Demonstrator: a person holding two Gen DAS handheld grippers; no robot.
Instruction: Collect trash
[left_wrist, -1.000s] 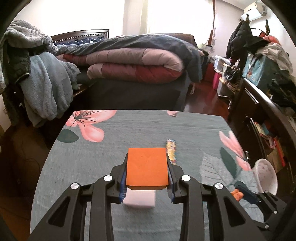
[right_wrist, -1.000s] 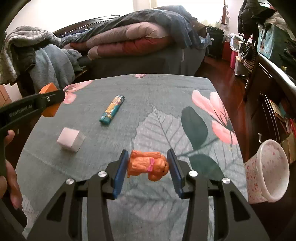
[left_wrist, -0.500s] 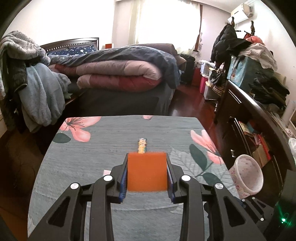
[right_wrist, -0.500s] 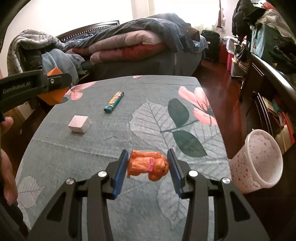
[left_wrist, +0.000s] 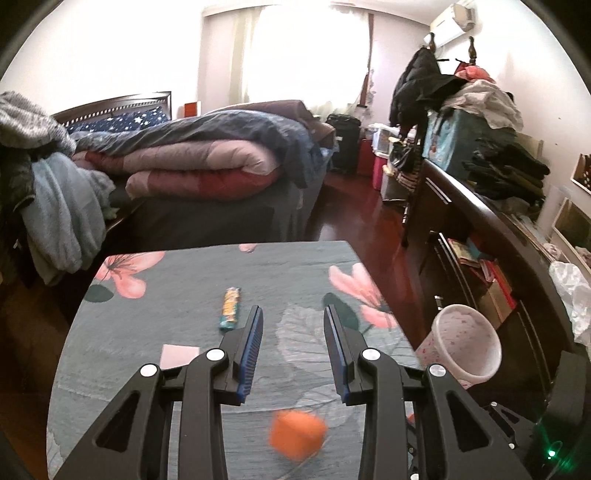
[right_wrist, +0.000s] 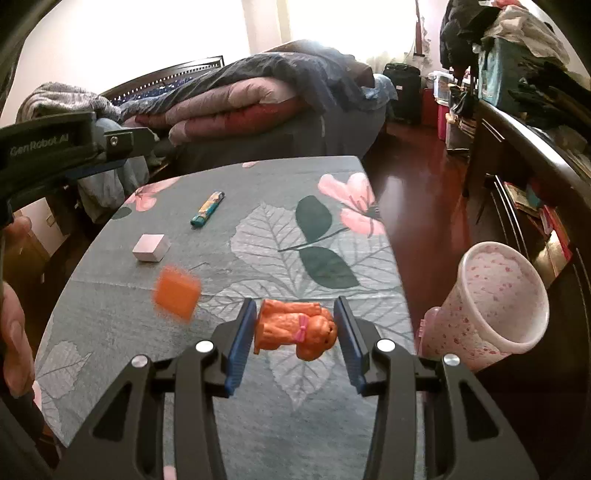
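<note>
My left gripper (left_wrist: 292, 310) is open, and only the tablecloth shows between its blue pads. An orange block (left_wrist: 298, 434) is blurred below its jaws and free of them; in the right wrist view the orange block (right_wrist: 177, 297) hovers over the cloth, with the left gripper (right_wrist: 110, 147) high at the upper left. My right gripper (right_wrist: 295, 305) is shut on an orange toy dog (right_wrist: 295, 328) with a pink bow. A pink speckled bin (right_wrist: 498, 306) stands off the table's right edge. A pale pink block (right_wrist: 150, 247) and a lighter (right_wrist: 207, 214) lie on the table.
The table wears a grey-green floral cloth (left_wrist: 147, 321). Behind it is a bed (left_wrist: 207, 173) piled with folded quilts. A dark cabinet (left_wrist: 480, 229) stacked with clothes runs along the right, close to the bin (left_wrist: 465, 339). A hand (right_wrist: 14, 314) holds the left gripper's handle.
The orange block has left the left gripper's jaws and is dropping, blurred. Both grippers have shifted right and upward, and the bin looms larger. The toy dog stays clamped.
</note>
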